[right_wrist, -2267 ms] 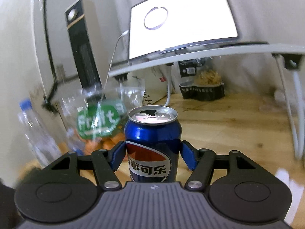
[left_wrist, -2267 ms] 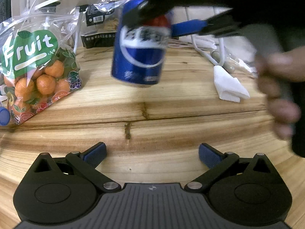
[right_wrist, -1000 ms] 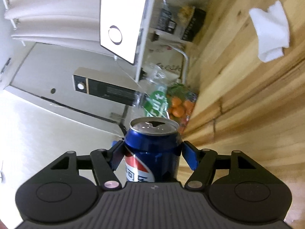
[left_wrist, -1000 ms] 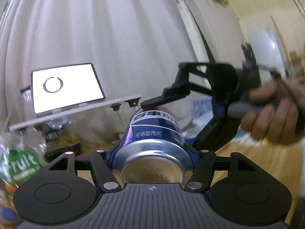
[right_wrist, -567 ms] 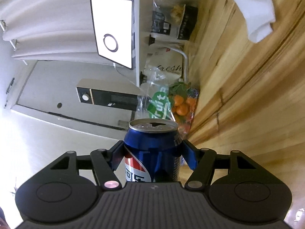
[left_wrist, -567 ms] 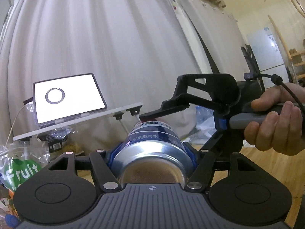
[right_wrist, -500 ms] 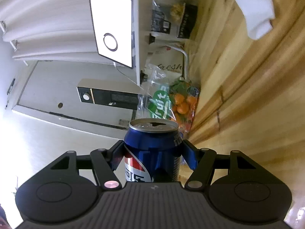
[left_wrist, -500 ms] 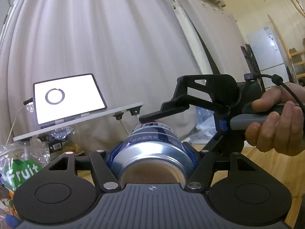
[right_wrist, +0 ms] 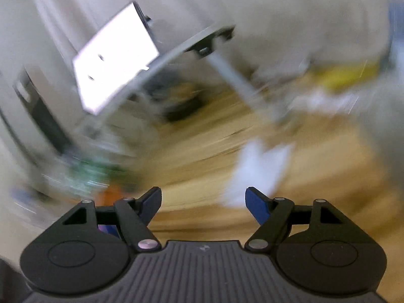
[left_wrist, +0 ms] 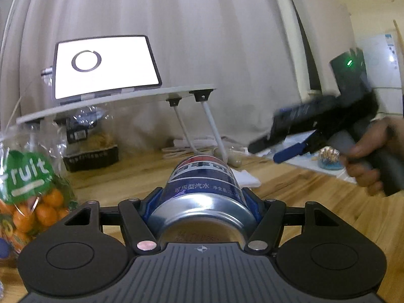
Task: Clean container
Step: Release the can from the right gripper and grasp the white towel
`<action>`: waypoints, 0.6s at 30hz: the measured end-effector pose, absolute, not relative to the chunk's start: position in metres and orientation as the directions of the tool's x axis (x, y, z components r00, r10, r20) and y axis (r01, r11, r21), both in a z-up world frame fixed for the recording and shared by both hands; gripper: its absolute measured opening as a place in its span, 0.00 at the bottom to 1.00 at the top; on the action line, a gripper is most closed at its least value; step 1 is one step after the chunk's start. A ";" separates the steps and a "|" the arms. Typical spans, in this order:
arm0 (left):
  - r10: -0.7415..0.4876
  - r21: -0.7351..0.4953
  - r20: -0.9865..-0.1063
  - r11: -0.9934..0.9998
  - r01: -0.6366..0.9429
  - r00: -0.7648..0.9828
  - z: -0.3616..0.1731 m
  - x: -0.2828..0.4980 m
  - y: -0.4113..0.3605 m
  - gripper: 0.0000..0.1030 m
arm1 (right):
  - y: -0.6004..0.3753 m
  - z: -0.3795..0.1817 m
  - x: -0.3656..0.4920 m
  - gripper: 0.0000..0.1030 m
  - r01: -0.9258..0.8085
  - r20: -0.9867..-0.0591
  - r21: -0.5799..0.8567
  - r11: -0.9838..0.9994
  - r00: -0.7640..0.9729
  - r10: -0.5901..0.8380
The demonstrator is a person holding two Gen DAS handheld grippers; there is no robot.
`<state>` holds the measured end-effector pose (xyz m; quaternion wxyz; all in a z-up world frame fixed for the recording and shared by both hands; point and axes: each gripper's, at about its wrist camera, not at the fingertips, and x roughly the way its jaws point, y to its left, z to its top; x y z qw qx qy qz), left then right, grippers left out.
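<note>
Can (left_wrist: 202, 197) now sits in the left gripper (left_wrist: 202, 199) alone, bottom end toward the camera, lying roughly level and pointing away over the table (left_wrist: 315, 202); blue pads clamp it on both sides. Half a second ago both grippers had it, right one on the top end. Right gripper (right_wrist: 203, 199) has let go: jaws opening, nothing between them, blue fingertips (right_wrist: 255, 198) well apart. In the left view it's pulled off to the right, clear of the can, hand (left_wrist: 371, 156) on its grip. Right view is heavily motion-blurred, so it's swinging away fast.

Read: handoff done. Left holds, right is free to fetch a wipe. Cleaning itself not started as far as I can tell.

Likely wipe: white tissue (right_wrist: 255, 169) on the table, ahead of the right jaws; in the left view it lies just past the can. Blurred, can't tell if folded.

Table is light wood planks. Fruit bag (left_wrist: 30, 189) of oranges at left. Further back a dark snack tray (left_wrist: 91, 151) under a white riser shelf (left_wrist: 113, 101) on thin legs, with a lit tablet (left_wrist: 103, 65) on top. Small blue item at far right, too small to identify. Behind everything, pale curtain (left_wrist: 202, 38); wall and a white fridge-like unit at far right.
</note>
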<state>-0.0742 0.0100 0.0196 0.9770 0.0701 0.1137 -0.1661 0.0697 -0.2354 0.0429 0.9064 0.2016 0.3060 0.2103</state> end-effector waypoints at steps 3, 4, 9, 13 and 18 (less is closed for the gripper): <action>-0.305 0.079 -0.278 0.938 0.338 0.911 0.017 -0.068 0.011 0.65 | -0.232 0.040 0.086 0.65 -0.229 -0.529 0.327 0.917 0.759 0.378; -0.304 0.073 -0.287 0.939 0.337 0.908 0.016 -0.065 0.012 0.65 | -0.229 0.040 0.091 0.65 -0.231 -0.544 0.261 0.937 0.767 0.341; -0.301 0.094 -0.288 0.936 0.340 0.909 0.015 -0.066 0.008 0.65 | -0.223 0.029 0.118 0.61 -0.268 -0.587 0.139 0.953 0.753 0.297; -0.302 0.127 -0.295 0.928 0.350 0.907 0.014 -0.066 0.002 0.65 | -0.205 0.016 0.138 0.61 -0.291 -0.608 0.137 0.947 0.730 0.312; -0.296 0.122 -0.299 0.931 0.344 0.907 0.014 -0.065 0.002 0.65 | -0.183 0.004 0.151 0.11 -0.332 -0.634 0.084 0.940 0.710 0.307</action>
